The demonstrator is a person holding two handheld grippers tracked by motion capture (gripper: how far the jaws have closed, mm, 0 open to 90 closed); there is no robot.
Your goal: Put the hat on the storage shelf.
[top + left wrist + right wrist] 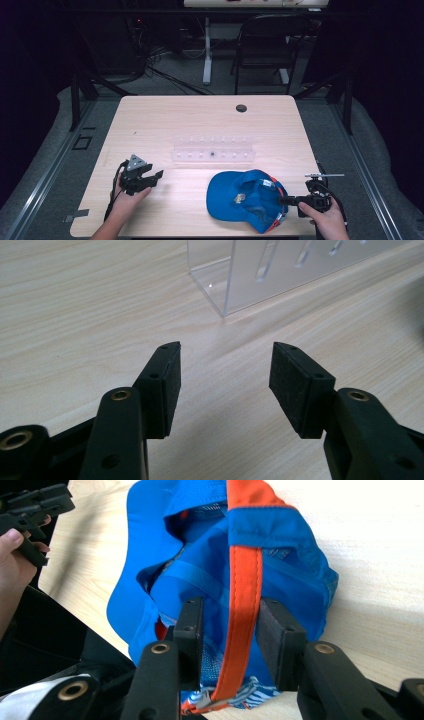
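Cap (245,199), blue with orange trim, lies upside down on the bench (165,115) near its front right. Right tool (230,630) straddles the rear orange strap, jaws not visibly pressing it, likely to lift. Left tool (225,385) waits open, empty, beside a clear rack (280,275).

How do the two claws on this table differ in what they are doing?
The left claw stands open over bare table, with nothing between its jaws; the right claw has the blue cap's orange strap between its jaws. The left claw is near the clear plastic rack; the right claw is at the cap's back edge. Both are black, two-jawed and hand-held.
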